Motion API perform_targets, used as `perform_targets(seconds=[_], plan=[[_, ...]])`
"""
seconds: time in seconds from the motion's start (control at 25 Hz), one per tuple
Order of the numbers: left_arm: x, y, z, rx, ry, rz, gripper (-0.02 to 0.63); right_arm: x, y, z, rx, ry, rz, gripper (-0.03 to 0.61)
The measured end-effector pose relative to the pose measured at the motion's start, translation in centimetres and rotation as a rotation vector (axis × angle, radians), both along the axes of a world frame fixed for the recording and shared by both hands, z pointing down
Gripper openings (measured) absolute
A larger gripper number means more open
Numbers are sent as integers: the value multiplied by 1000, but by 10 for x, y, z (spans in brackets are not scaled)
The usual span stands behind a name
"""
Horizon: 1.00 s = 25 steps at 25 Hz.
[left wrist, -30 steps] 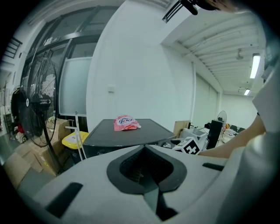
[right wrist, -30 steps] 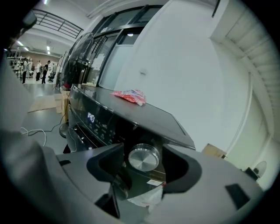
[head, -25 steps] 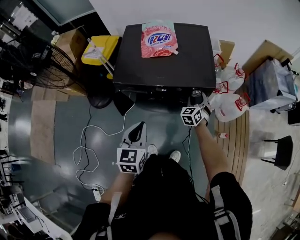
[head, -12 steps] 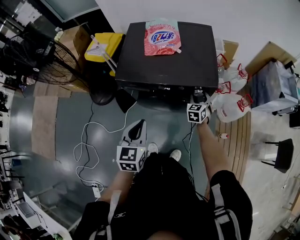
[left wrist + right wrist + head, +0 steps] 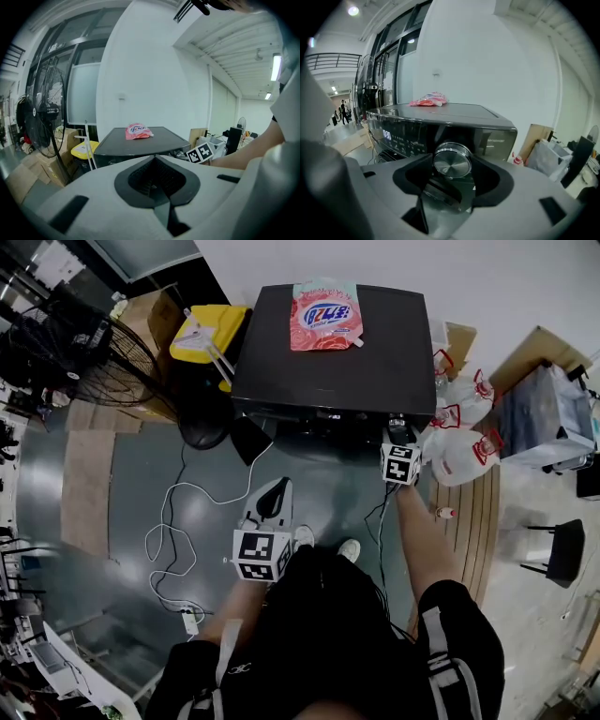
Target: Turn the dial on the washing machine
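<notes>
The black washing machine (image 5: 328,362) stands at the far wall, seen from above in the head view. Its round silver dial (image 5: 452,161) sits on the front panel (image 5: 408,133), close up in the right gripper view. My right gripper (image 5: 394,432) is at the machine's front right corner. Its jaws stand apart, one on each side of the dial, and I see no firm squeeze; it is open (image 5: 452,169). My left gripper (image 5: 277,491) hangs low in front of the person, away from the machine, with its jaws together and nothing in them (image 5: 154,159).
A pink detergent pouch (image 5: 323,315) lies on the machine's top. A yellow bin (image 5: 202,338) and a black fan (image 5: 75,362) stand left of it. White bags (image 5: 464,442) and a grey crate (image 5: 548,413) are at the right. A white cable (image 5: 173,521) runs over the floor.
My right gripper has moved forward and a little right, up to the machine's front panel. The left gripper has barely moved.
</notes>
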State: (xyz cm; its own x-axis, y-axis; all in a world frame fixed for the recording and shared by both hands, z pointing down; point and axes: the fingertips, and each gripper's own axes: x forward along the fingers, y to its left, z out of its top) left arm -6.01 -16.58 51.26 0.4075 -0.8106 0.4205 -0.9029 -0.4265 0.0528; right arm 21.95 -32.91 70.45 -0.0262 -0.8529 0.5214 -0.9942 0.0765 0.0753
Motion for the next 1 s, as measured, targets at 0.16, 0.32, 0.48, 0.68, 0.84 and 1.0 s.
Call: perform_targets(seconds=[0.16,0.32,0.48,0.68,0.84,1.0], plan=[[-2,3,1,-1,2,-3,3,5,1,2,17,-134,26,241],[-3,5,4,-6,2,-6,3,6,1,4,27,-245,37,241],[0,7,4,-4,5,4,3,8,1,5,48,-349,57,241],[-1,9,3,-4,3,9,3,9,1,7,70,-473,82,241],[-2,11,3,-2,0,5,3,11,1,8,76,-487,92,241],[-4,13,4,-6,-3,-1,3,15,1,9,95,-584,120,241]])
